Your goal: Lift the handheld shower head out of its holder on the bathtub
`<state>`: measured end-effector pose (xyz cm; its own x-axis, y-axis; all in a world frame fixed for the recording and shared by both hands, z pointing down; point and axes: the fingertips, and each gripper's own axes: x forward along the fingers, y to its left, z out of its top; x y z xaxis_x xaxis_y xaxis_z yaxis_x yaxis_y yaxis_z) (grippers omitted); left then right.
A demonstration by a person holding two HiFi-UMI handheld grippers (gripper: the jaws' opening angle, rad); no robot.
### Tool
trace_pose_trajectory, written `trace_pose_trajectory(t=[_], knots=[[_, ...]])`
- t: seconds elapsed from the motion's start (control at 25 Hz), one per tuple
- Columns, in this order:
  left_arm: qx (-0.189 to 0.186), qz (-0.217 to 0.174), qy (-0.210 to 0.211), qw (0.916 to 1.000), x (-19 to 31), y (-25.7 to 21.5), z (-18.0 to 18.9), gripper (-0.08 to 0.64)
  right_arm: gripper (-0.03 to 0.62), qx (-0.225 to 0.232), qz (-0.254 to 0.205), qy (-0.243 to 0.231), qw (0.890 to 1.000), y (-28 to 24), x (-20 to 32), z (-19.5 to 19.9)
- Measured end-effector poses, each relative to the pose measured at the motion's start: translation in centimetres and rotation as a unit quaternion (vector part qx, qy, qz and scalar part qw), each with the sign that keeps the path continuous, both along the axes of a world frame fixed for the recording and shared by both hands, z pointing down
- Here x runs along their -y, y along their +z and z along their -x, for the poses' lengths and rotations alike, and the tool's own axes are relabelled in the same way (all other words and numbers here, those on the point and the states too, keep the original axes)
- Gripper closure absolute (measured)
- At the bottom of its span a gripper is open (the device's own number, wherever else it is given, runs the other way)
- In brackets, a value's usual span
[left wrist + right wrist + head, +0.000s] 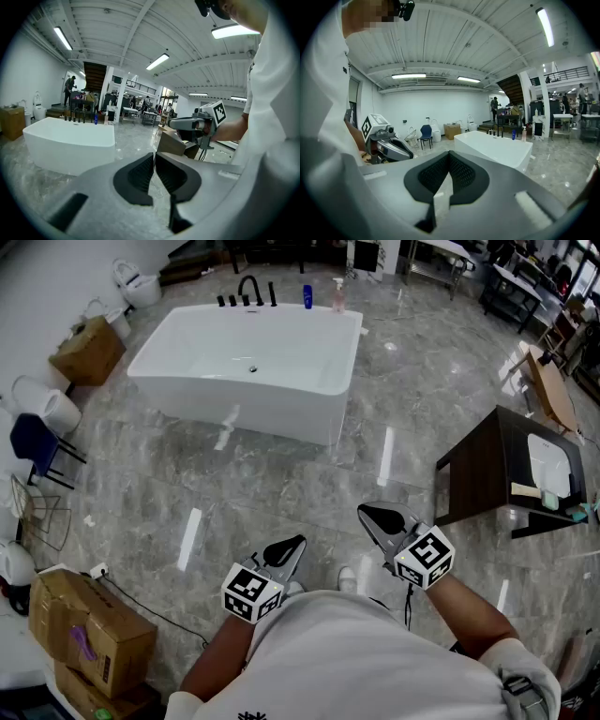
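Your left hand-held gripper [296, 543] and your right hand-held gripper [367, 513] are both squeezed together, with nothing in them. The 2 are well apart from the white bathtub [246, 411]. The shower head [272, 294] stands up beside the black taps [246, 289] on the bathtub's far rim.

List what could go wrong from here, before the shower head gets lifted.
1. The left gripper and right gripper are both shut and empty; one must open before grasping.
2. The blue bottle and pump bottle stand beside the black fittings on the bathtub rim, probably easy to knock.
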<state>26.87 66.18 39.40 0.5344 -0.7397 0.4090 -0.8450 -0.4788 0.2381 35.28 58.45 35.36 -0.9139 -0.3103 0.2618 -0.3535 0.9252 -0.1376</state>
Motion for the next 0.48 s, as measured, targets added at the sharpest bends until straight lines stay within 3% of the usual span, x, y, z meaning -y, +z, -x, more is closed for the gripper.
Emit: trace_pose_trajectory(t=[0.32, 0.48], knots=[[0.010, 0.006, -0.009, 0.9999, 3.5, 0.4, -3.2, 0.537, 0.581, -0.003, 0.007, -0.012, 1.000, 0.8, 3.5, -3.6], [0.008, 0.002, -0.026, 0.9996, 5.5, 0.3, -3.7, 0.470, 0.581, -0.003, 0.009, -0.029, 1.000, 1.3, 4.5, -4.9]])
